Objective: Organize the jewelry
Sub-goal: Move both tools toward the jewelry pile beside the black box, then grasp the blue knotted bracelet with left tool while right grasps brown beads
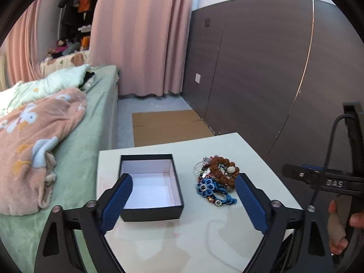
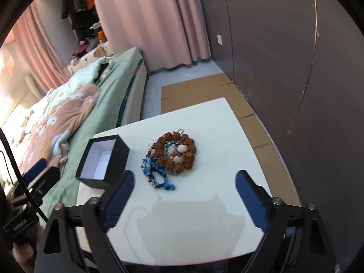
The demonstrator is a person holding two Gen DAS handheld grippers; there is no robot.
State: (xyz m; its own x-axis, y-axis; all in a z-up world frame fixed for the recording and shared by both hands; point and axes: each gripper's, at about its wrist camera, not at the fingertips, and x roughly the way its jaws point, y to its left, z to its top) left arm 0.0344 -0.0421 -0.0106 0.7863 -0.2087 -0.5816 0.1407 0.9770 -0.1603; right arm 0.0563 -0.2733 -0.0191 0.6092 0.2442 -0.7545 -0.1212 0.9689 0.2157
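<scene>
An open black box [image 1: 151, 187] with a white, empty inside sits on the white table [image 1: 182, 238]; it also shows in the right wrist view [image 2: 102, 160]. Right of it lies a pile of jewelry: a brown bead bracelet [image 1: 224, 169] [image 2: 175, 151] and a blue knotted bracelet [image 1: 210, 191] [image 2: 154, 170], with a metal ring and small pieces among them. My left gripper [image 1: 184, 202] is open and empty above the table's near side. My right gripper [image 2: 184, 199] is open and empty, short of the pile.
A bed [image 1: 68, 136] with a pink blanket stands left of the table. Flat cardboard [image 1: 168, 127] lies on the floor beyond. A dark wood wall panel [image 1: 261, 68] runs along the right. Pink curtains [image 1: 141, 34] hang behind.
</scene>
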